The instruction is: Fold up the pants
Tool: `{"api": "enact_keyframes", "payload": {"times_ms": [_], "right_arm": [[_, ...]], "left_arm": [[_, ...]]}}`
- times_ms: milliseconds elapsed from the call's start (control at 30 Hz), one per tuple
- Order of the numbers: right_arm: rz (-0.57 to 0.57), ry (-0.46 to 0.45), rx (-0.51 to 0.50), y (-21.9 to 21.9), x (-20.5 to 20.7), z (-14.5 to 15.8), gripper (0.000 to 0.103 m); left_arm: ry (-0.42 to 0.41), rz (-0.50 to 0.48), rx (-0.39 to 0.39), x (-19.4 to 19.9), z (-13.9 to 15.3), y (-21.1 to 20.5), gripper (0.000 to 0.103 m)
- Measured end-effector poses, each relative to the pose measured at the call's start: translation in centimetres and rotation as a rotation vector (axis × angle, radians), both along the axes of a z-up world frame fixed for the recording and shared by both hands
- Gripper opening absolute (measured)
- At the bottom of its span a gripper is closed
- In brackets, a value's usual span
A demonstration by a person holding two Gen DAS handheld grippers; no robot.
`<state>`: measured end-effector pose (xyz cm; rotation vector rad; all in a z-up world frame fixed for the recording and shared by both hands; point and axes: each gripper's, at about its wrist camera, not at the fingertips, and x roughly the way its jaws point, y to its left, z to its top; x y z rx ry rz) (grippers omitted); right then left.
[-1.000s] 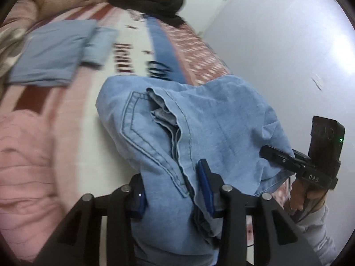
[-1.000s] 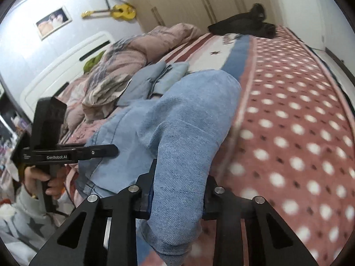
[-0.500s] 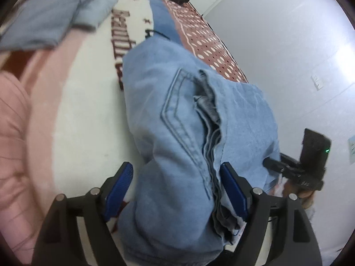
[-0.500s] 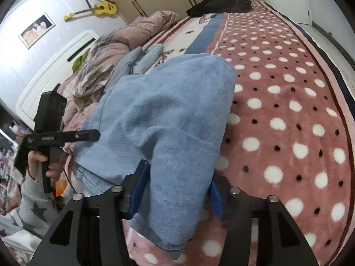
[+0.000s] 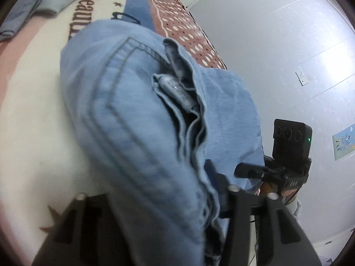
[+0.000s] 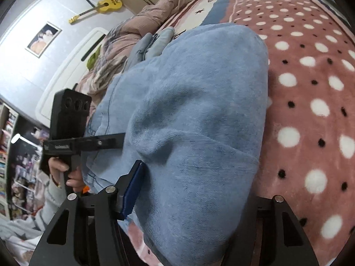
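Observation:
Light blue denim pants [image 5: 137, 110] lie folded in a thick bundle on the bed, with the stitched pocket and stacked hems facing the left wrist view. The same bundle [image 6: 199, 115] fills the right wrist view. My left gripper [image 5: 153, 201] is open, its jaws spread wide on either side of the near end of the bundle, and the cloth hides most of the fingers. My right gripper [image 6: 195, 199] is open too, with one blue pad [image 6: 133, 188] showing left of the cloth and the other finger hidden. Each gripper shows in the other's view, at the bundle's side.
The bed has a cream and pink blanket [image 5: 33, 115] and a pink polka-dot blanket [image 6: 310, 88]. Folded light blue clothes [image 5: 40, 6] lie further up the bed. A crumpled duvet [image 6: 142, 28] and headboard lie beyond. A white wall [image 5: 277, 55] stands to the right.
Both grippers have opened and let go of the pants. The bundle has dropped onto the bed, and both cameras have come lower and closer to it.

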<state>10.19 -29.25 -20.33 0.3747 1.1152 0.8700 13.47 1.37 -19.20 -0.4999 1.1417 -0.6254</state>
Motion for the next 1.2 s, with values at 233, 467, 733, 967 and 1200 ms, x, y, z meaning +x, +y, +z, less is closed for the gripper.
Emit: {"api": "enact_keyframes", "payload": {"times_ms": [233,467,733,967,1200], "right_arm": [[-0.055,0.038,0.074,-1.7,1.4,-0.2,0.039],[-0.060,-0.138,0.034,-0.3,-1.0,5.1,0.029],[-0.029,-0.237,0.039,2.0,-3.6,10.2,0.029],[0.016,-0.282,0.028,5.3,-6.3,12.9,0.029],[0.058,-0.324,0.018,9.2,-9.3,14.8,0.029]], "left_arm": [[-0.070,-0.009,0.046,-1.5,2.5,-0.8,0.025],[-0.151,0.009,0.045,-3.0,6.5,0.4,0.024],[-0.256,0.037,0.091,-6.6,11.0,3.2,0.024],[-0.311,0.087,0.130,-11.2,13.2,6.4,0.025],[-0.364,0.135,0.182,-14.8,14.8,8.9,0.025]]}}
